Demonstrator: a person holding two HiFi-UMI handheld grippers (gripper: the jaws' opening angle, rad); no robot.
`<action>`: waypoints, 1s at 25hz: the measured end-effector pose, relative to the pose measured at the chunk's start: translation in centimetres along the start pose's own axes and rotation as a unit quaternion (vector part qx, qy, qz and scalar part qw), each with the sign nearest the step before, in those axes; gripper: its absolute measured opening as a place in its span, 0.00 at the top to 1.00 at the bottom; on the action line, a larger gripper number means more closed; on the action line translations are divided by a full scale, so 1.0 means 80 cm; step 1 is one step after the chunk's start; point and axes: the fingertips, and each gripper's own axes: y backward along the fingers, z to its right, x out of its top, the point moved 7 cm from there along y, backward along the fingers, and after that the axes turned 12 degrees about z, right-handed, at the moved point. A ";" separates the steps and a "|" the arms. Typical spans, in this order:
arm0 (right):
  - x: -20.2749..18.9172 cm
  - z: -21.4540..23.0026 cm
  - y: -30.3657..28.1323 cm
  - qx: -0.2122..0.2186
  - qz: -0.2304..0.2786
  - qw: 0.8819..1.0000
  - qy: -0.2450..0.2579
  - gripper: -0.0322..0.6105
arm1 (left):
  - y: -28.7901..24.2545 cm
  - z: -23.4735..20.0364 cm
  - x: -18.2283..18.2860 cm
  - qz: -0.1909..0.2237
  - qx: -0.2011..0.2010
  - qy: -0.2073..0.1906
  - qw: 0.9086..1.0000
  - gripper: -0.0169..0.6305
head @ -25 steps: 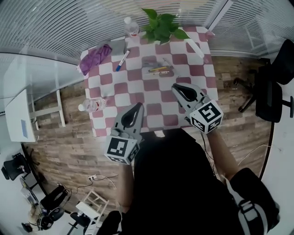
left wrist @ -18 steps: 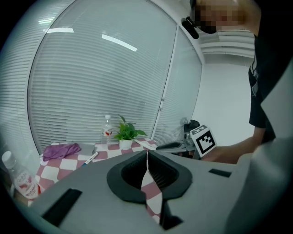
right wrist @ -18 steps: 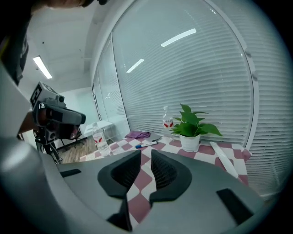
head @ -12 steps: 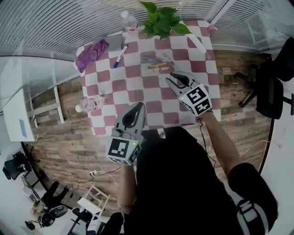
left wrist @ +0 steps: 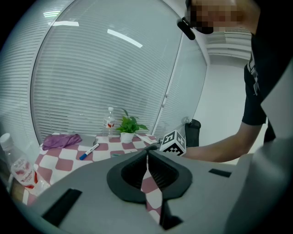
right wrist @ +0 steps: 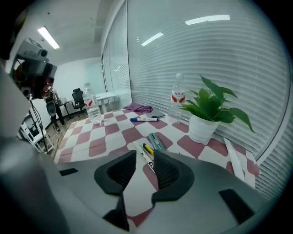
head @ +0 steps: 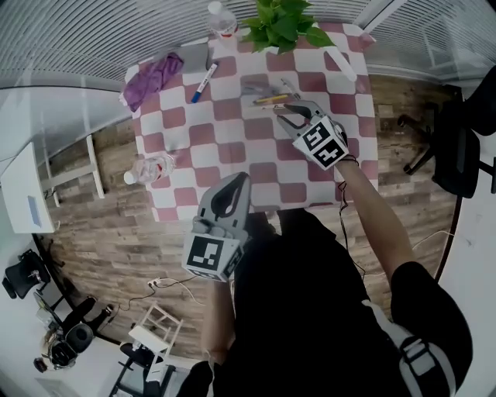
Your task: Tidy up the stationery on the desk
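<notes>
On the pink-and-white checked desk (head: 232, 147) a white pen (right wrist: 138, 150), a yellow pen (right wrist: 147, 149) and a grey-green cutter (right wrist: 156, 141) lie side by side, seen as a small cluster (head: 266, 98) in the head view. My right gripper (head: 288, 116) (right wrist: 145, 153) hangs just short of them. Its jaws have just been opening and stand apart, with nothing gripped; the white pen shows through the gap. A blue marker (head: 204, 82) (left wrist: 89, 151) lies further left. My left gripper (head: 235, 183) (left wrist: 147, 156) is shut and empty over the near desk edge.
A purple cloth (head: 153, 77) lies at the far left corner. A water bottle (head: 221, 19) and a potted plant (head: 287, 23) stand at the back. A second bottle (head: 147, 167) lies at the left edge, a white strip (head: 341, 62) at the right.
My right gripper has travelled down and forward across the desk to the pen cluster, rolled, and its jaws have parted. The left gripper has sunk a little.
</notes>
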 end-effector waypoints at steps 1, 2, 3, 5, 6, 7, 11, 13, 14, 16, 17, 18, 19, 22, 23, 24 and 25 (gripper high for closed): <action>-0.003 0.000 -0.006 0.005 -0.008 1.000 0.007 0.74 | 0.002 -0.001 -0.003 -0.002 0.001 0.001 1.000 0.92; -0.005 0.000 -0.012 0.009 -0.016 1.000 0.016 0.74 | 0.004 -0.002 -0.005 -0.003 0.001 0.001 1.000 0.92; -0.008 0.001 -0.017 0.012 -0.024 0.999 0.025 0.74 | 0.005 -0.003 -0.005 -0.003 0.002 0.001 1.000 0.92; -0.013 0.003 -0.025 0.018 -0.039 0.998 0.042 0.74 | 0.007 -0.005 -0.005 -0.002 0.004 0.005 1.000 0.92; -0.016 0.003 -0.029 0.021 -0.047 0.997 0.052 0.74 | 0.008 -0.006 -0.005 -0.001 0.007 0.010 1.000 0.92; -0.019 0.004 -0.033 0.025 -0.054 0.996 0.061 0.74 | 0.009 -0.008 -0.006 -0.002 0.010 0.014 1.000 0.92; -0.030 0.007 -0.049 0.036 -0.083 0.992 0.090 0.74 | 0.009 -0.013 -0.007 -0.002 0.011 0.021 1.000 0.92; -0.034 0.010 -0.055 0.041 -0.094 0.989 0.105 0.74 | 0.010 -0.015 -0.011 -0.005 0.009 0.020 1.000 0.92; -0.036 0.011 -0.057 0.044 -0.098 0.988 0.110 0.74 | 0.010 -0.017 -0.013 -0.008 0.008 0.018 1.000 0.92; -0.040 0.011 -0.062 0.052 -0.106 0.987 0.112 0.75 | 0.013 -0.019 -0.016 -0.014 0.007 0.016 1.000 0.92; -0.041 0.012 -0.064 0.055 -0.109 0.986 0.112 0.75 | 0.014 -0.020 -0.016 -0.015 0.007 0.015 1.000 0.92; -0.043 0.012 -0.066 0.058 -0.112 0.986 0.111 0.75 | 0.014 -0.021 -0.016 -0.013 0.007 0.013 1.000 0.92; -0.045 0.013 -0.068 0.060 -0.115 0.986 0.109 0.75 | 0.015 -0.022 -0.014 -0.012 0.008 0.013 1.000 0.92; -0.049 0.017 -0.071 0.065 -0.121 0.985 0.101 0.75 | 0.017 -0.025 -0.009 -0.013 0.018 0.016 1.000 0.92; -0.049 0.018 -0.072 0.066 -0.122 0.985 0.101 0.75 | 0.019 -0.026 -0.009 -0.011 0.019 0.017 1.000 0.92; -0.050 0.019 -0.073 0.068 -0.125 0.985 0.102 0.75 | 0.020 -0.026 -0.009 -0.008 0.019 0.019 1.000 0.92; -0.050 0.020 -0.074 0.071 -0.129 0.984 0.105 0.75 | 0.021 -0.026 -0.008 -0.003 0.020 0.023 1.000 0.92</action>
